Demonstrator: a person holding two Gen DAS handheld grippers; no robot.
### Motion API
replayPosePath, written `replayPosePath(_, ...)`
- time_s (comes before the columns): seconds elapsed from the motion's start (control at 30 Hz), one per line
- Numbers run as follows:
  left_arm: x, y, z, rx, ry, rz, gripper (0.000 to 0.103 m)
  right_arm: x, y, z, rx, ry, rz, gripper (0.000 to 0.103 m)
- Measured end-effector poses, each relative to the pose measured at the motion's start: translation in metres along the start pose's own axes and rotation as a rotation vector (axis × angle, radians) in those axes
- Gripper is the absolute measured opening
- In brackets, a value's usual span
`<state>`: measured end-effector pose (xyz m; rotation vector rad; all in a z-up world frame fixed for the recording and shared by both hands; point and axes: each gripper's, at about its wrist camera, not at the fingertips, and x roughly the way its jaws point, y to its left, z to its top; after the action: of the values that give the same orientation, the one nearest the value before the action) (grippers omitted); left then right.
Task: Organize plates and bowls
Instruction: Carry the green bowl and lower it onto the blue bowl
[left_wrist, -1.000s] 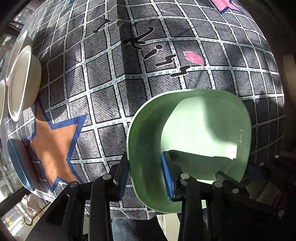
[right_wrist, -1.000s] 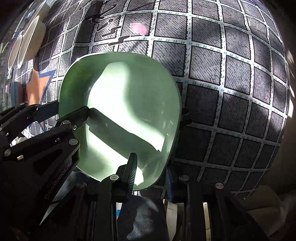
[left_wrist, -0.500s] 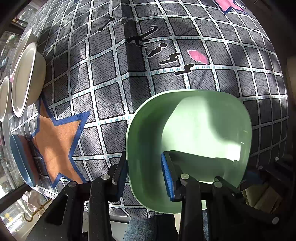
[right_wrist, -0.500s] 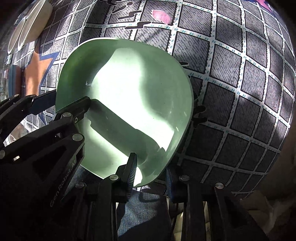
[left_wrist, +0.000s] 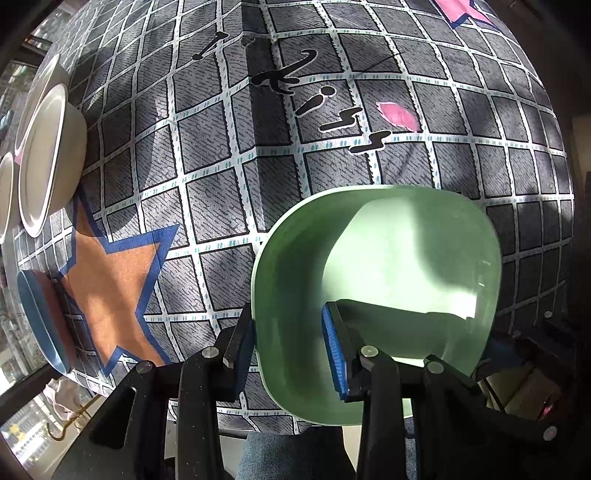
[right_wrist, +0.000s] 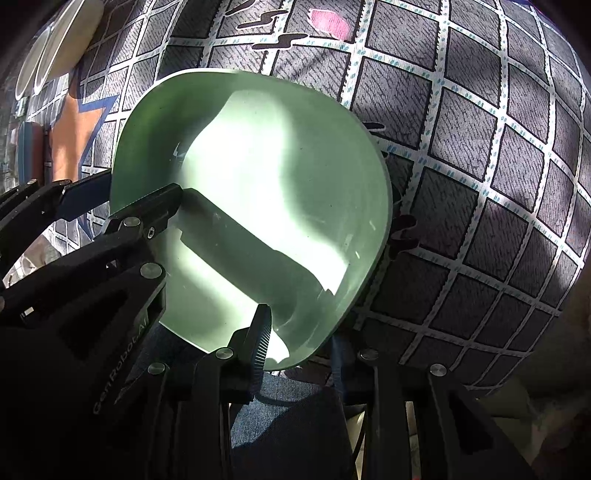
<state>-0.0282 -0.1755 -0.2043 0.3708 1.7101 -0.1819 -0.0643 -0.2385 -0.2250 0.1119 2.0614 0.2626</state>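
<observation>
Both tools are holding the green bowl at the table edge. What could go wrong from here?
1. Each tool pinches only the thin rim of the bowl: left tool on one side, right tool on another. If they pull apart or twist unevenly, the bowl may slip.
2. The bowl overhangs the table edge, above the person's lap, so a slip may drop it.
3. The white bowl and blue plate sit at the far left edge; a wide swing could knock them.

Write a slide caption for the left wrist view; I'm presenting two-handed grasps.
Both grippers, left gripper and right gripper, straddle the pale green square bowl's rim above the grey checked tablecloth.
</observation>
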Motion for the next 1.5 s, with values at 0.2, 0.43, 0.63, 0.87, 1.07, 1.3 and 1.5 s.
replayPosePath(0.2,0.000,0.000,-0.001,0.002,0.000,0.000,0.038,0.001,-0.002,0.004,-0.003,0.006,0.001,0.032)
replayPosePath(0.43,0.000,0.000,0.000,-0.001,-0.002,0.000,0.038,0.000,-0.002,0.004,-0.006,0.003,0.000,0.032)
replayPosePath(0.63,-0.001,0.000,-0.001,-0.001,-0.007,0.002,0.038,-0.002,-0.002,0.004,-0.003,-0.005,-0.001,0.032)
replayPosePath(0.87,-0.001,-0.003,-0.004,0.010,0.003,0.002,0.038,-0.001,-0.003,0.003,-0.008,-0.019,-0.001,0.032)
replayPosePath(1.07,-0.009,-0.002,-0.008,0.021,-0.012,0.016,0.038,-0.004,-0.001,-0.008,-0.012,-0.018,0.027,0.032)
replayPosePath(1.3,-0.027,0.021,-0.015,-0.028,-0.049,0.015,0.038,-0.020,0.011,-0.007,-0.053,-0.057,0.036,0.032)
replayPosePath(1.5,-0.040,0.054,-0.028,-0.094,-0.078,0.012,0.038,-0.034,0.033,-0.002,-0.112,-0.105,0.032,0.032)
